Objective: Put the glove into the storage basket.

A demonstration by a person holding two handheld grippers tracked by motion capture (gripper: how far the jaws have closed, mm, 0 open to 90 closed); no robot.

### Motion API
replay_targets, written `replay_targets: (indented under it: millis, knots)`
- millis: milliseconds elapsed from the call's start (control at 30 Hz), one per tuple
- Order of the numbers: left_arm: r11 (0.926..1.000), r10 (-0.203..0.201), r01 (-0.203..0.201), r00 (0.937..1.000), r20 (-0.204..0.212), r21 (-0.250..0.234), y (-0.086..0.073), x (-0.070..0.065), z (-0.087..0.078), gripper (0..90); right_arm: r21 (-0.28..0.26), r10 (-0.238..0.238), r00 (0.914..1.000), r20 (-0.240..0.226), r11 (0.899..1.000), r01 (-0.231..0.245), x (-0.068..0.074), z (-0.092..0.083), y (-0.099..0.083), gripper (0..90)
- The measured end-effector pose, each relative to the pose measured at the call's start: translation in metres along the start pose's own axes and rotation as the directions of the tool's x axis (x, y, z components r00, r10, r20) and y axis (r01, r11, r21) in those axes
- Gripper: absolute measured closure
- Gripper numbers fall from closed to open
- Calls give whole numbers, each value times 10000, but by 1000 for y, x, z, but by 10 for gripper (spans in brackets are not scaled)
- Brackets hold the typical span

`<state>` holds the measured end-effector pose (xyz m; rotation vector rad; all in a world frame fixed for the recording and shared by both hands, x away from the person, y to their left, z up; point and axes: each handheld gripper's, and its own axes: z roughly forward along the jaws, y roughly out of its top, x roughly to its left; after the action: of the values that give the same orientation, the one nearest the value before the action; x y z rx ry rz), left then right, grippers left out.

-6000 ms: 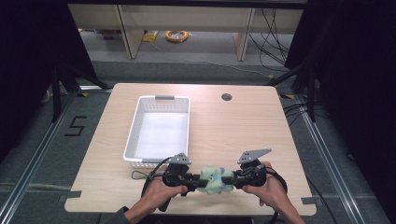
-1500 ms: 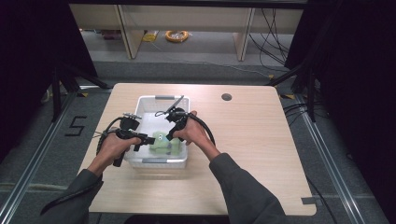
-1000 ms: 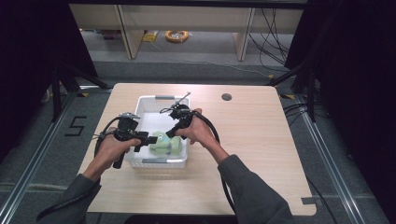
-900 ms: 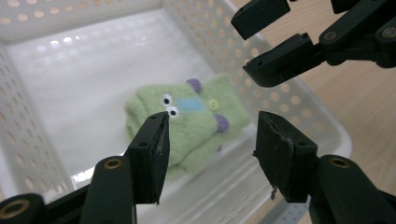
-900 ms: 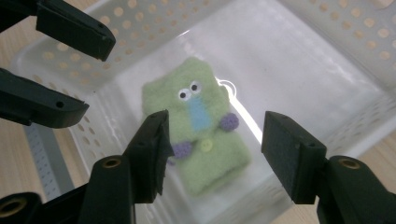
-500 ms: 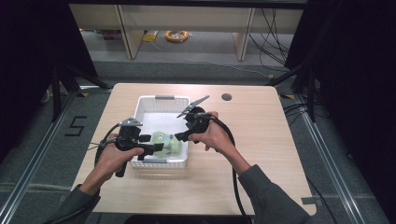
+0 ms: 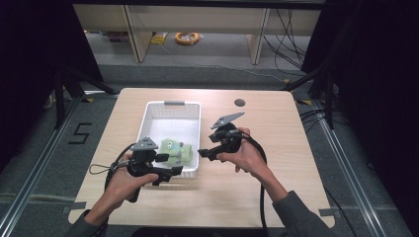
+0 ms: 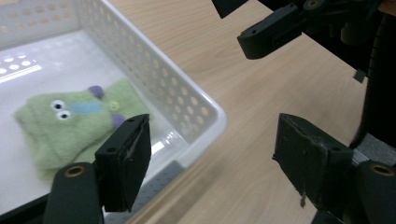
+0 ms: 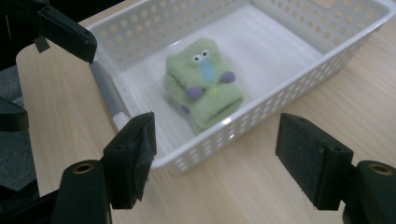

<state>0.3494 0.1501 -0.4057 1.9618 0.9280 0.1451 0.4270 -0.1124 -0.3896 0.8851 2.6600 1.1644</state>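
Green fleece toy with googly eyes [image 7: 174, 152] now lies released in the white perforated plastic basket [image 7: 174, 105].
Left gripper [image 7: 167, 170] and right gripper [image 7: 204, 153] have just been opening, nothing between their jaws, and have drawn back over the wooden surface [image 7: 276, 128]; placing looks complete.

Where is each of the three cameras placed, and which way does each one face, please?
High view: above the person's side, looking forward and down on the table; forearms, both hands.
Left gripper view: rides the left tongs, facing the basket corner; open jaws.
Right gripper view: rides the right tongs, facing the basket's long side; open jaws.
Shared: the green toy in the basket shows in all three.
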Motion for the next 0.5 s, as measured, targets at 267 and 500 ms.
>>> replay_targets:
  millis: [267,500]
  knots:
    - [9995,300,-295,9989,372,-139,-9,-17,2,266,-372,116,9999,88,9992,-112,-1,-21,-30,276]
    - [9989,418,-410,9983,398,-227,-21,-27,5,262,-682,381,9989,273,9970,-362,2,-35,-58,250]
